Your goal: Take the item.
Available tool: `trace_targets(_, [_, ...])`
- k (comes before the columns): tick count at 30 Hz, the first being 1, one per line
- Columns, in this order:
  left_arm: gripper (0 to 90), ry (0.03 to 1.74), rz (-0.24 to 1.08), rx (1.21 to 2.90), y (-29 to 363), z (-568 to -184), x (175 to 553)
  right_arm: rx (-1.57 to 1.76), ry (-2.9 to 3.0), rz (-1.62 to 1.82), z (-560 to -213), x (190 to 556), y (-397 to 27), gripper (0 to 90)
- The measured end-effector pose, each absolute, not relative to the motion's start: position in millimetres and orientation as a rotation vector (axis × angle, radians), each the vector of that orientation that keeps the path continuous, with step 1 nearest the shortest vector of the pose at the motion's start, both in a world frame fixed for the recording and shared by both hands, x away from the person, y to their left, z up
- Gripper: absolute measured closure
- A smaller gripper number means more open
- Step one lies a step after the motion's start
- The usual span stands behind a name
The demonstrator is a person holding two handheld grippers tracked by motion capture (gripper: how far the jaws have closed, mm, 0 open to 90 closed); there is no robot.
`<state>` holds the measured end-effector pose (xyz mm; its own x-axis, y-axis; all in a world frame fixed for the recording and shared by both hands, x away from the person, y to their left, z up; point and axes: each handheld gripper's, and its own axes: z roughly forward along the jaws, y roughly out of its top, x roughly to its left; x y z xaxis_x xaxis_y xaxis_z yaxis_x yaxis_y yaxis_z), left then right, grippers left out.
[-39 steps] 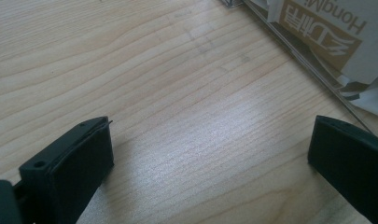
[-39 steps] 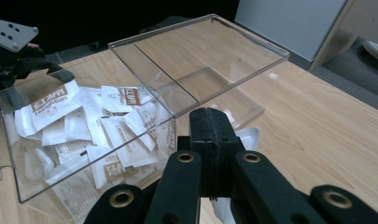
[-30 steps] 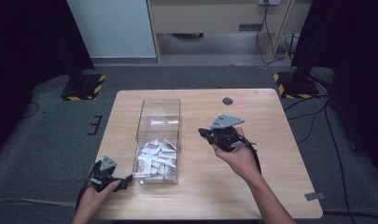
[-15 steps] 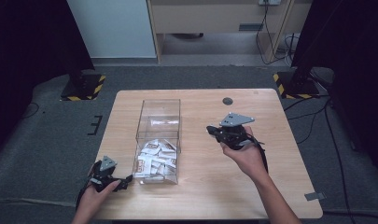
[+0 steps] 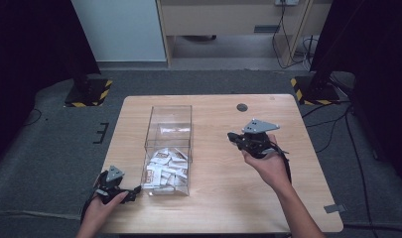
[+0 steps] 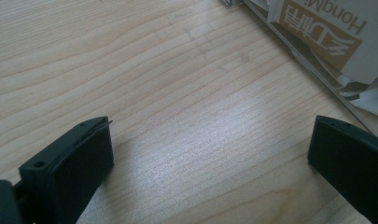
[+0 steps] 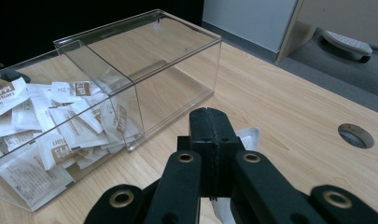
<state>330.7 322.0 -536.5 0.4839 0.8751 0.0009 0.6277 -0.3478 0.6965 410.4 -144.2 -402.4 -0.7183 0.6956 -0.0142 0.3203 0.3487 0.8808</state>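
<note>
— Two parts make up the clear box (image 5: 168,148) on the wooden surface (image 5: 218,198): one bare, one full of white packets (image 5: 165,169).

— Who has a packet?

— The right gripper (image 7: 210,122), squeezed tight on one white packet (image 7: 246,136). The box lies to its left, with its long side running away from the person.

— And the left gripper (image 5: 134,191)?

— Wide open, holding nothing, low beside the box's near corner.

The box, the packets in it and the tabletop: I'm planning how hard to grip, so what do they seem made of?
The box looks like clear hard plastic, perhaps acrylic: see-through walls, glossy edges. The packets look like white paper or thin film with brown print, creased. The tabletop shows pale wood grain with a soft sheen, solid or laminate unclear.
</note>
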Motion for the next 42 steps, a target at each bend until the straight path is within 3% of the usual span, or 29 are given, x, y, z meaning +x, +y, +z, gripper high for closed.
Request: trace_targets(42, [0.0, 1.235, 0.502, 2.094, 322, -537, 331, 1.028, 2.151, 1.286, -422, 433, -182, 90.0])
